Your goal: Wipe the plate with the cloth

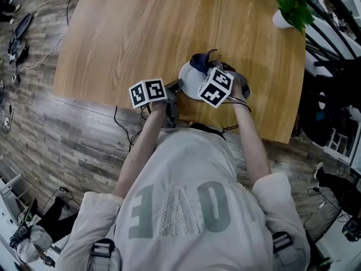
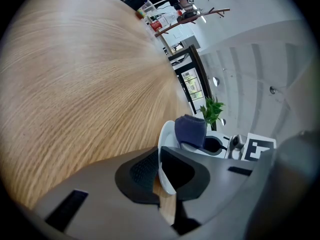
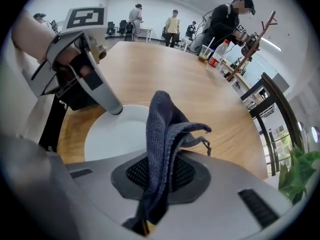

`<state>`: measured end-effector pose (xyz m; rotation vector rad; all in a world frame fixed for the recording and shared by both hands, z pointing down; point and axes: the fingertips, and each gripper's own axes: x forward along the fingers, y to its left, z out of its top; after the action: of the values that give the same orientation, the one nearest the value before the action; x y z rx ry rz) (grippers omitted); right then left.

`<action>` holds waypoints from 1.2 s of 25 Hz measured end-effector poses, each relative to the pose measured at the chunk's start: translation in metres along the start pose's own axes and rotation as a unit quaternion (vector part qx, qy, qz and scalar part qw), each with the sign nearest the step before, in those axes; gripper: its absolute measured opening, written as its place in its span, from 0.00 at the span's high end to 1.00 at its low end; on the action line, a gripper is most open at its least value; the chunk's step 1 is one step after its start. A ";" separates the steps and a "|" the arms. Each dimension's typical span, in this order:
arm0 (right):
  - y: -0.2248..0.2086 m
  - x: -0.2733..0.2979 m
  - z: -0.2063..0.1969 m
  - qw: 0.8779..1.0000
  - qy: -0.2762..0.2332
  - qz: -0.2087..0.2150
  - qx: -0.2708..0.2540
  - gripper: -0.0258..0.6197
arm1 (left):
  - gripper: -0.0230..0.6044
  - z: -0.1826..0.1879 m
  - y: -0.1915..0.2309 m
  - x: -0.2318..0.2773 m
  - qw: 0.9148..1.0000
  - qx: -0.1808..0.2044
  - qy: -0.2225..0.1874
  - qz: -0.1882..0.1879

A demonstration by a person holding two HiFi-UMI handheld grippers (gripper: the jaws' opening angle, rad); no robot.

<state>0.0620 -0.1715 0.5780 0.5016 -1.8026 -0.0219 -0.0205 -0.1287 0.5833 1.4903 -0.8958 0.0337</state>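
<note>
Left gripper view: plate (image 2: 164,146) in tool (image 2: 161,173)

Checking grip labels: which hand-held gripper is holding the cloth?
The right hand-held gripper: its jaws pinch the dark blue cloth. The left hand-held gripper clamps the rim of the white plate.

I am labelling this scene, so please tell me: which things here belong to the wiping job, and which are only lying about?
For the job: plate, clamped at its rim by the left tool; cloth, pinched in the right tool.
Lying about: potted plant on the table; bottles at its far end.
</note>
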 end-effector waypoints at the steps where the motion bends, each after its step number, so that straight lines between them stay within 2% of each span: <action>1: 0.004 0.000 -0.001 1.000 0.003 0.005 -0.006 0.87 | 0.92 0.000 0.000 0.000 1.000 -0.001 -0.001 0.000; 5: 0.026 -0.004 -0.004 0.999 0.007 0.038 -0.018 0.87 | 0.92 0.001 0.000 0.001 1.000 -0.001 -0.004 0.001; 11: 0.061 -0.019 -0.012 0.997 0.004 0.071 -0.007 0.87 | 0.92 0.001 -0.001 0.000 1.000 0.000 -0.010 0.002; 16: 0.098 -0.038 -0.019 0.992 0.002 0.127 -0.015 0.87 | 0.92 0.001 -0.001 0.001 1.000 0.001 -0.011 0.003; 23: 0.122 -0.049 -0.022 0.984 -0.011 0.176 -0.001 0.87 | 0.92 0.000 0.000 0.000 1.000 0.003 -0.013 0.004; 26: 0.098 -0.045 -0.019 0.987 -0.020 0.160 0.007 0.87 | 0.92 0.000 0.000 0.001 1.000 0.005 -0.011 0.005; 30: 0.044 -0.036 0.002 0.993 -0.031 0.108 0.024 0.87 | 0.92 0.001 0.000 0.001 1.000 0.004 -0.011 0.005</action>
<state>0.0533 -0.1193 0.5562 0.3414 -1.9126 0.1575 -0.0205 -0.1297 0.5834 1.4974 -0.9222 0.0275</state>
